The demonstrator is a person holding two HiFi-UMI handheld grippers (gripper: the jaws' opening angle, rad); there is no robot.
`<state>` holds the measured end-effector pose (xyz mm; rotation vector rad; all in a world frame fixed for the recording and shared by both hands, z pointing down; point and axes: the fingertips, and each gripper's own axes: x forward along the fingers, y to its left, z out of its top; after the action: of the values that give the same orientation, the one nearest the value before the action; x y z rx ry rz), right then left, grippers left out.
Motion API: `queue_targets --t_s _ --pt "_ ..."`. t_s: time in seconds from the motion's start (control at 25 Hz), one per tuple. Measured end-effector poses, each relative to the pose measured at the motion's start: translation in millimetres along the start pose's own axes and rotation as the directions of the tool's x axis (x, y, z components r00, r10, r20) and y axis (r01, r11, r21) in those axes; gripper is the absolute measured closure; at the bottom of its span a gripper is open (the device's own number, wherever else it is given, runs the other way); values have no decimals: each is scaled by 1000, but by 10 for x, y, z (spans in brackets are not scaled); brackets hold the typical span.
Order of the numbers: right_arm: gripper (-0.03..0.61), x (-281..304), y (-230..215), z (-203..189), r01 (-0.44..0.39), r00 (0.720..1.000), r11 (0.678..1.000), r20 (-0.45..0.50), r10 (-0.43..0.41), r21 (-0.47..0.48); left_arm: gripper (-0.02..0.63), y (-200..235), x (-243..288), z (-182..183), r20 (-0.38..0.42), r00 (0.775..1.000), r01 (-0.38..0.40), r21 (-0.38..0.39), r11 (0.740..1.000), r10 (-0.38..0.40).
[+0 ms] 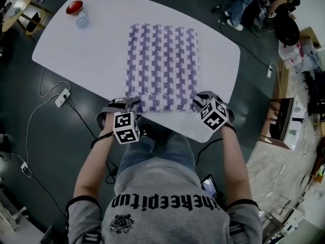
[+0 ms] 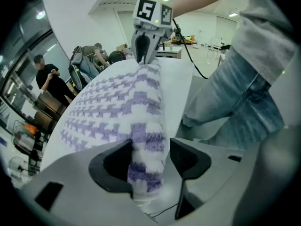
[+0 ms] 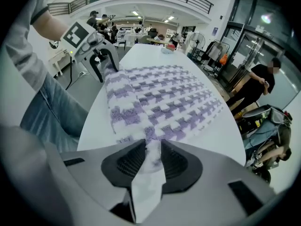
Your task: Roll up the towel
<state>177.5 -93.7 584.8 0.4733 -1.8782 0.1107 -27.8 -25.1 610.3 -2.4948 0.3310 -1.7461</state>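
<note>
A white towel with purple checks (image 1: 162, 55) lies flat on the white table (image 1: 96, 55). Its near end is rolled into a short roll (image 1: 167, 102) along the table's front edge. My left gripper (image 1: 133, 104) is at the roll's left end. In the left gripper view its jaws (image 2: 150, 161) stand apart around the roll (image 2: 146, 145), with a gap at the right pad. My right gripper (image 1: 199, 101) is at the roll's right end. In the right gripper view it (image 3: 151, 157) is shut on the towel's edge (image 3: 151, 149).
A red bowl (image 1: 74, 6) and a clear cup (image 1: 82, 20) stand at the table's far left corner. A power strip (image 1: 62, 97) and cables lie on the dark floor to the left. People stand at the room's edges.
</note>
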Motion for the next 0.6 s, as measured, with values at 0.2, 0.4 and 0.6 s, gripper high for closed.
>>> queue_targets --t_s 0.2,0.4,0.6 --pt "449 -277 41 149 21 997 999 74 -18 -32 376 209 -15 -46 -7 1000 -19 -8 1000 19" --pt "364 -21 188 10 25 1000 978 6 -25 -208 391 347 87 0 -29 999 -13 19 1000 14" --pt "443 84 234 -12 88 991 955 -72 -112 -284 489 296 -78 -31 -18 1000 -1 24 1000 1"
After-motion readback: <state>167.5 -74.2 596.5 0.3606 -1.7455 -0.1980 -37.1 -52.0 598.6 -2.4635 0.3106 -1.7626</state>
